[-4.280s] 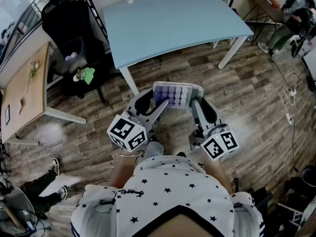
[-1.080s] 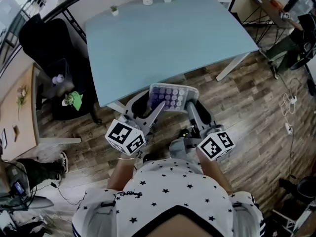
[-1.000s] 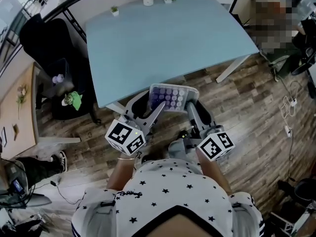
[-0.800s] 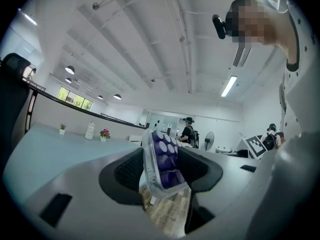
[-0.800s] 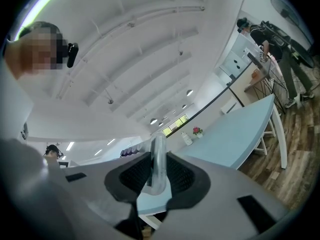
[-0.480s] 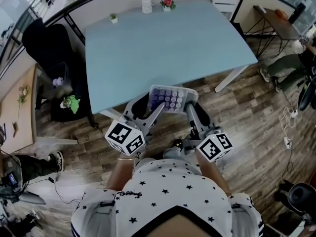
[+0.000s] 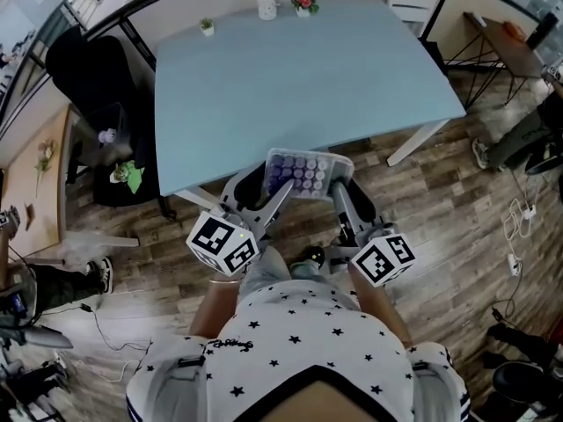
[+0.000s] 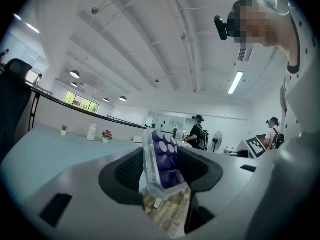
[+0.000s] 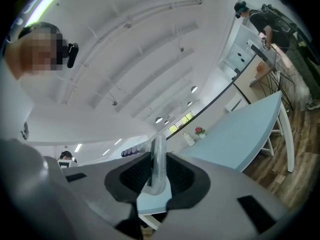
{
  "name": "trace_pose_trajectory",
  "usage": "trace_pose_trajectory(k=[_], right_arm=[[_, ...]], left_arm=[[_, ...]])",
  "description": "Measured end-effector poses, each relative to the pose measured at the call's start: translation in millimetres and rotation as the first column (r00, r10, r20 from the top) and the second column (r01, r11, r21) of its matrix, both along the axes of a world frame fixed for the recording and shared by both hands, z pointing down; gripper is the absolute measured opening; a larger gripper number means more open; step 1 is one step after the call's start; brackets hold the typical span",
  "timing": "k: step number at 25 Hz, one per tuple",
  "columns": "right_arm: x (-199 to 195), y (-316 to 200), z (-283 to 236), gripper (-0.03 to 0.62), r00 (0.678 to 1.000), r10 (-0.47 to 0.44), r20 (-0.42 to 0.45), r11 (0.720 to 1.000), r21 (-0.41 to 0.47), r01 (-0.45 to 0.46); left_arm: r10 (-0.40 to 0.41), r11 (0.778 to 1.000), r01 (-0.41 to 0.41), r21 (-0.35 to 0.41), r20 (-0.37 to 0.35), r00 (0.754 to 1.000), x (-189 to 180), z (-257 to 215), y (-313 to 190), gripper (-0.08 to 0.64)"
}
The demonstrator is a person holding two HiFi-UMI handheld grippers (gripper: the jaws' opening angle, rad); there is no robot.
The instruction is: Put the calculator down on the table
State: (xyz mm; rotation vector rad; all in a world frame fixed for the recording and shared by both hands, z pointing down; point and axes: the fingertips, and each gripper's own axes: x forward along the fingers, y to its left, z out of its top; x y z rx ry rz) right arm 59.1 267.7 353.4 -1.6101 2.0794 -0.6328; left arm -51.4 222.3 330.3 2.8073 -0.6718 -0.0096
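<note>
The calculator [image 7: 303,173], clear-cased with purple round keys, is held level between both grippers just short of the light blue table's [image 7: 290,69] near edge. My left gripper [image 7: 269,183] is shut on its left end and my right gripper [image 7: 339,186] on its right end. In the left gripper view the calculator [image 8: 162,161] stands on edge between the dark pads, purple keys showing. In the right gripper view the calculator [image 9: 157,168] shows as a thin clear edge squeezed between the pads, with the table [image 9: 235,134] beyond.
A small white jar [image 7: 266,3], a pink flower pot [image 7: 303,0] and a tiny plant [image 7: 208,26] stand along the table's far edge. A black office chair [image 7: 97,86] sits left of the table. Wooden floor lies below, with cables [image 7: 519,227] at right.
The table has drawn slightly nearer beneath the calculator as I step forward. Both grippers keep the same hold on the calculator.
</note>
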Motion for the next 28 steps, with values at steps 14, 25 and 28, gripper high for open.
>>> trace_pose_trajectory(k=[14,25,28], right_arm=[[7,-19,11,0.091,1.000,0.009,0.012,1.000,-0.019,-0.009],[34,-54,22,0.091,0.998,0.066,-0.006,0.996,-0.056,-0.066],[41,-73,23,0.091,0.997,0.074,-0.005,0.995,-0.067,-0.074]], left_arm=[[0.010,1.000,-0.010,-0.018,0.013,1.000,8,9,-20,0.219],[0.074,0.997,-0.074,-0.036,0.007,0.997,38,22,-62,0.219],[0.080,0.996,-0.079,-0.044,0.009,0.997,45,23,-83,0.219]])
